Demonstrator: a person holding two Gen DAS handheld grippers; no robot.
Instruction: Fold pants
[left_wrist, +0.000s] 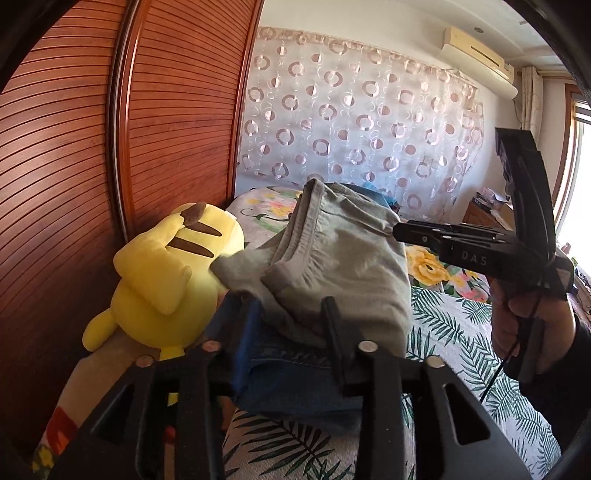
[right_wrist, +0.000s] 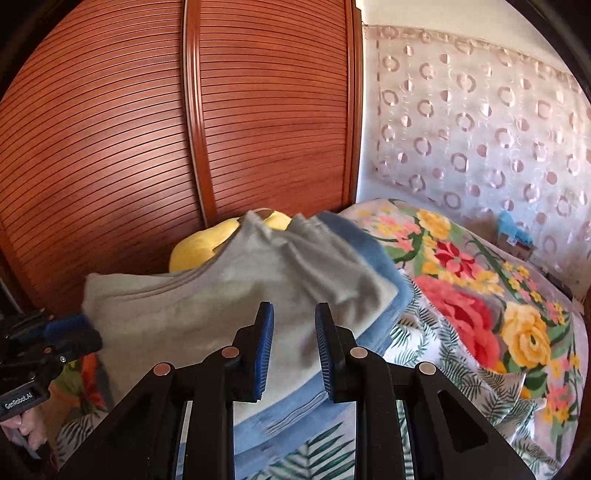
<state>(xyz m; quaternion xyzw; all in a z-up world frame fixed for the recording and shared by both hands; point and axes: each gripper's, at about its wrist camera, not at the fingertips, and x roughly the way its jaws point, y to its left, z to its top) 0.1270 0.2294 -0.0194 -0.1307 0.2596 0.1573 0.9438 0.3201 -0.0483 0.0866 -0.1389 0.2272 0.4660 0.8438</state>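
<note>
Left-wrist and right-wrist views of a bed (right_wrist: 480, 369) with a flower-and-fern cover, set against a slatted wooden wardrobe (right_wrist: 110, 147).

The grey pants (left_wrist: 343, 258), folded into a thick bundle, lie on top of folded blue jeans (left_wrist: 280, 362) near the wardrobe side of the bed. In the right-wrist view the grey pants (right_wrist: 221, 295) cover most of the jeans (right_wrist: 369, 258), of which only a blue border shows along the right and near edges.

The left gripper (left_wrist: 291, 325) has only one finger (left_wrist: 336, 332) plainly visible; the other is buried under the near edge of the grey cloth, and whether the pair pinches the fabric cannot be told. Seen from the right wrist, the left gripper (right_wrist: 74, 332) touches the pants' left corner, its tip partly lost against the cloth.

The right gripper (right_wrist: 293, 350) hovers over the near edge of the bundle with its blue-padded fingers (right_wrist: 264, 350) parted and nothing between them. In the left-wrist view its tip (left_wrist: 402, 230) reaches the pants' right edge, its fingers edge-on there.

A yellow plush toy (left_wrist: 166, 277) lies between the pile and the wardrobe, touching the pants; from the right wrist it (right_wrist: 199, 247) is mostly hidden behind them. Open bed surface extends to the right of the pile, toward a ring-patterned curtain (left_wrist: 351, 110).
</note>
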